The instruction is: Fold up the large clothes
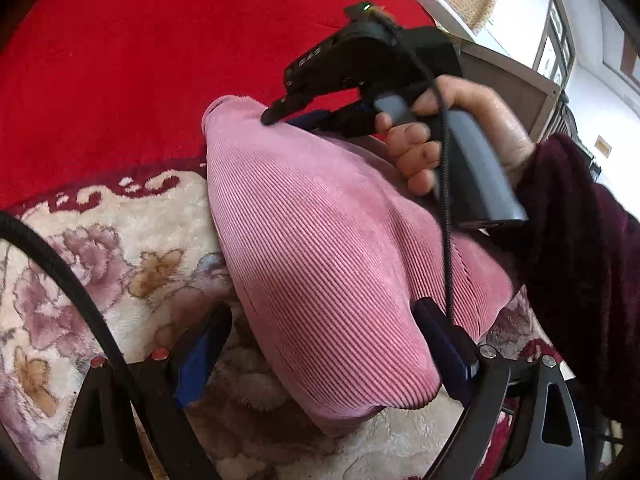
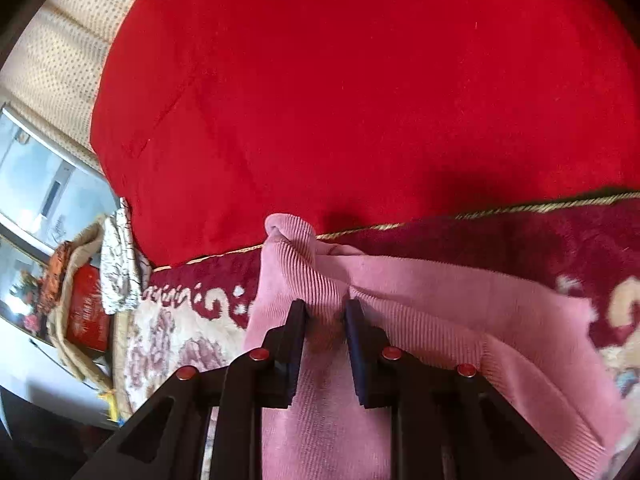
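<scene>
The right tongs (image 2: 325,322) pinch a bunched fold of the pink ribbed garment (image 2: 420,300). The left tongs (image 1: 320,344) stand spread around its soft bulge. It lies on a fuzzy flowered blanket (image 1: 100,248), with a smooth red cover (image 2: 340,80) behind.

red blanket (image 2: 360,80): plain, fills the upper part of both views.
floral rug (image 1: 120,248): cream pile with mauve and tan flowers, lower left of the left wrist view; dark red border with cream scrolls (image 2: 520,240) and a gold cord edge, right of the right wrist view.
dotted cream fabric (image 2: 60,48): upper left of the right wrist view.
red box (image 2: 86,316): left edge, in a beige wrap.
wooden furniture (image 1: 516,84): upper right of the left wrist view.
</scene>
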